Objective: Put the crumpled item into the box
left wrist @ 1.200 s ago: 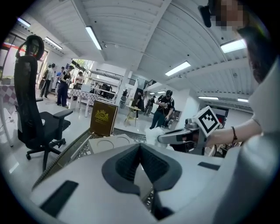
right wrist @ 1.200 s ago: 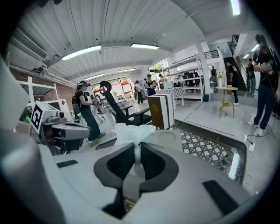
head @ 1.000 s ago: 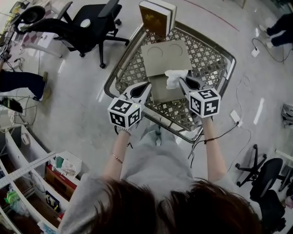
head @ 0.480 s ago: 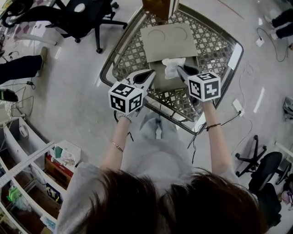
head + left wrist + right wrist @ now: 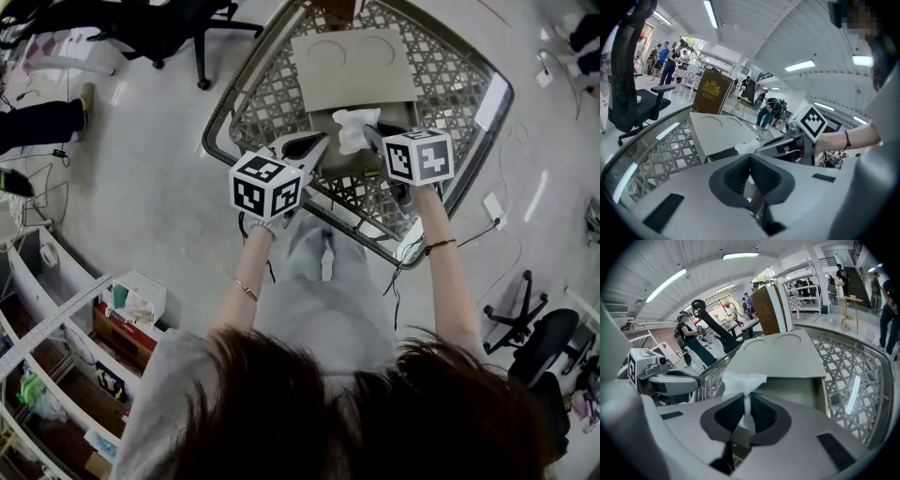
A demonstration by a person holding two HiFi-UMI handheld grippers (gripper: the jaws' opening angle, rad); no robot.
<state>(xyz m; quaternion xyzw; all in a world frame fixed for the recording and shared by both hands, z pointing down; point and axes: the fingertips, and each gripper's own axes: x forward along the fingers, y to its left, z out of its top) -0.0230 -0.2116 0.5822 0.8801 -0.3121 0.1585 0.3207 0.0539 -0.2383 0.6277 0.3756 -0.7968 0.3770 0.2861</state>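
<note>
The right hand-held gripper [image 5: 746,401], pinching the tissue [image 5: 740,380], has moved forward over the open box [image 5: 787,390], ready to drop it in; the left hand-held gripper [image 5: 750,171] stays pressed together.

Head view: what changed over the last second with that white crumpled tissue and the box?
Very little. The whole scene slid up the frame, so mostly the head camera moved. The right hand-held gripper keeps the white crumpled tissue pinched over the open grey cardboard box, not released. The left hand-held gripper stays shut and empty beside it.
</note>
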